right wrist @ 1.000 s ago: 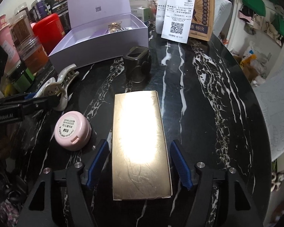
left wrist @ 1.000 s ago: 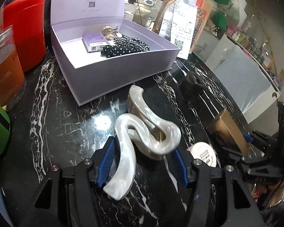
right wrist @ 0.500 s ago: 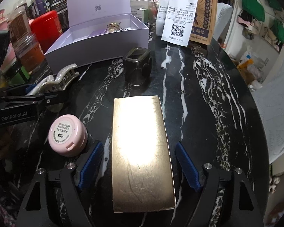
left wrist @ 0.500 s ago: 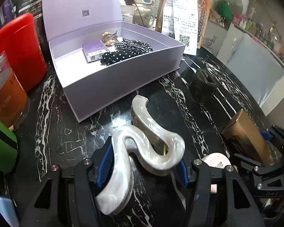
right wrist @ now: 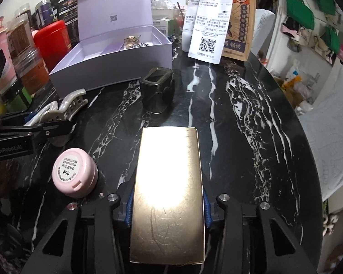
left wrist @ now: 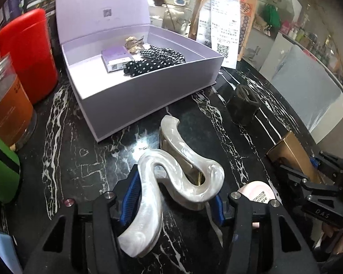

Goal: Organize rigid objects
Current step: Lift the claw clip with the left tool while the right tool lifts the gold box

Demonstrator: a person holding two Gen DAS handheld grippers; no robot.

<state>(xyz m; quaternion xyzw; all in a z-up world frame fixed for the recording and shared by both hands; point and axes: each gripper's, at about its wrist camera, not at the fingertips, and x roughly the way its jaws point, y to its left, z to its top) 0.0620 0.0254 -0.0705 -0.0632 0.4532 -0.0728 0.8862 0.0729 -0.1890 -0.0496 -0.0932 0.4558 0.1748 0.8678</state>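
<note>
— While the right gripper [right wrist: 168,207] has just squeezed its jaws onto the gold box [right wrist: 169,182], what sits close by?
— A pink jar [right wrist: 74,172] just to its left, and a dark cup [right wrist: 157,90] ahead, before the open purple box [right wrist: 112,68] at the table's [right wrist: 251,137] far edge.
— And the left gripper [left wrist: 173,196]?
— Its jaws have just been closing and pinch the pearly hair clip [left wrist: 171,180] in front of that purple box.
</note>
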